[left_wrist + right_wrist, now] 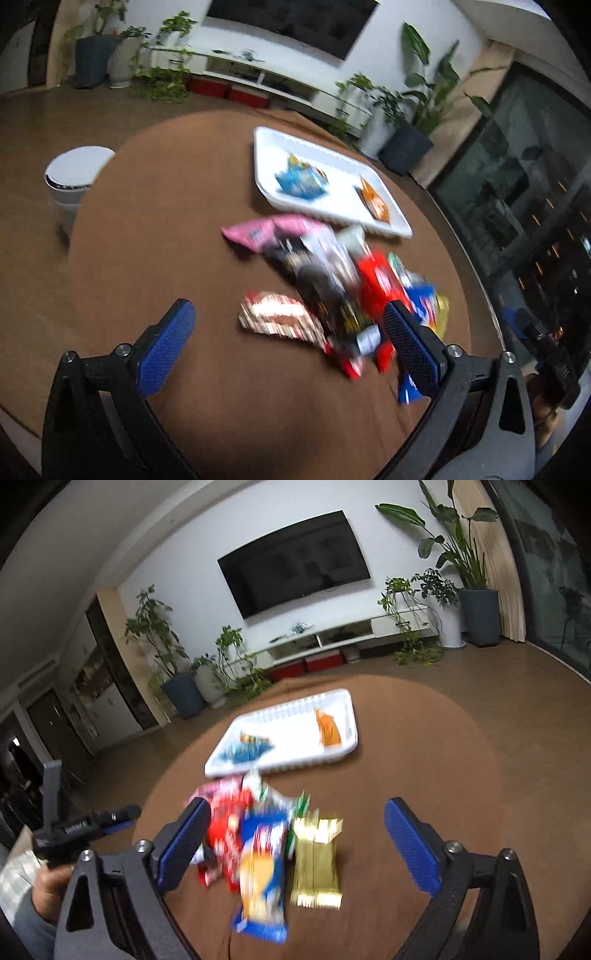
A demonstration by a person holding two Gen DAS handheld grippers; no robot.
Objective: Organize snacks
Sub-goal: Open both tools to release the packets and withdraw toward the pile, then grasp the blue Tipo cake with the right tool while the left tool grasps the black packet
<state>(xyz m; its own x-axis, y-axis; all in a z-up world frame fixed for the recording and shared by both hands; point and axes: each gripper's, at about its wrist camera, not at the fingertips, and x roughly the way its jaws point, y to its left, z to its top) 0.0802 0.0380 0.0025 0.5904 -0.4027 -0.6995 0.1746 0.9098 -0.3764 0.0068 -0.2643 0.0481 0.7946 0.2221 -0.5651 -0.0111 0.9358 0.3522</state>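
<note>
Crinkled foil snack packets (266, 849) heaped on round brown worktop (406, 760); left gripper (288, 343) and right gripper (295, 834) jaws spread wide above them, empty.

— Is the white tray (295, 764) plastic?
— Looks it, smooth, with ribbed walls. The gold packet (317, 860) is shiny foil.
— And the round table (155, 229)?
— Matt brown. The left gripper (288, 325) pads (166, 347) look textured blue.

The surface (166, 229) is brown. A white tray (269, 158) carries a blue packet (301, 181) and an orange packet (375, 201). Nearby lie a pink packet (258, 232), a red packet (376, 284) and a gold packet (317, 864).
</note>
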